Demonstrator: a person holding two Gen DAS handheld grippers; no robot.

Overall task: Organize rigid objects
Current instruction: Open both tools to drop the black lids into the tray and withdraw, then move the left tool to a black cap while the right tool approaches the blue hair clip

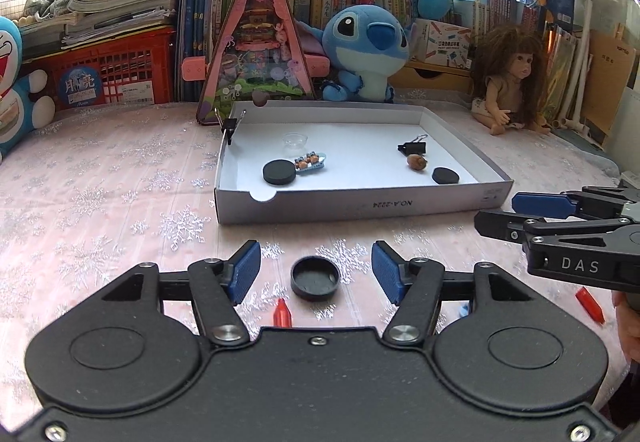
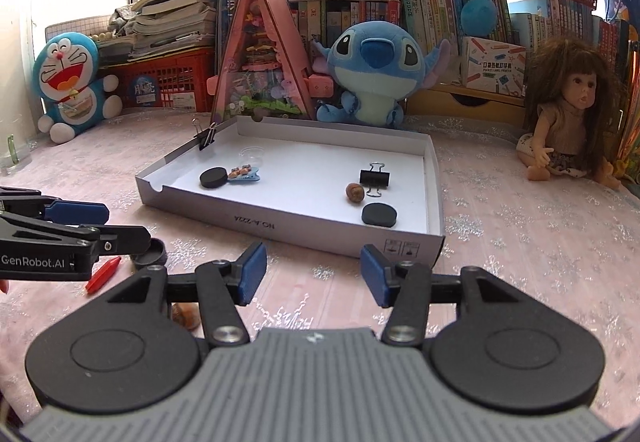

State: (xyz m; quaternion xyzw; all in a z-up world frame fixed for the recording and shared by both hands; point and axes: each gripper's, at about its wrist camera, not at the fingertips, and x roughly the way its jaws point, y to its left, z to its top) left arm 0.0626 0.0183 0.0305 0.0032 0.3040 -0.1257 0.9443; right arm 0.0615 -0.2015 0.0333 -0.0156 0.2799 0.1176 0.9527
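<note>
Tray: your shallow white cardboard box lid [image 1: 360,202] sits on the pink snowflake tablecloth [image 1: 100,210], straight ahead of both grippers; it already holds two black discs, a black binder clip [image 2: 374,178], a brown nut and a small blue clip.
Left gripper: your left gripper [image 1: 316,276] stands about half open with nothing gripped; the pads are clear of everything.
Right gripper: your right gripper [image 2: 314,272] is likewise part open and empty, only cloth between its blue pads.
Key relation: the round black plastic cap [image 1: 315,278] lies open side up on the cloth, centred between your left pads and short of the tray's near wall; being round, it has no long axis to line up with. Your left hand is clearly the nearer one.
Also loose: a red crayon-shaped piece [image 1: 281,313] lies just beside the cap, point towards the tray.
Writing: the tray wall reads "NO.A-2224" upside down; the gripper bodies read "DAS" and "GenRobot.AI".
</note>
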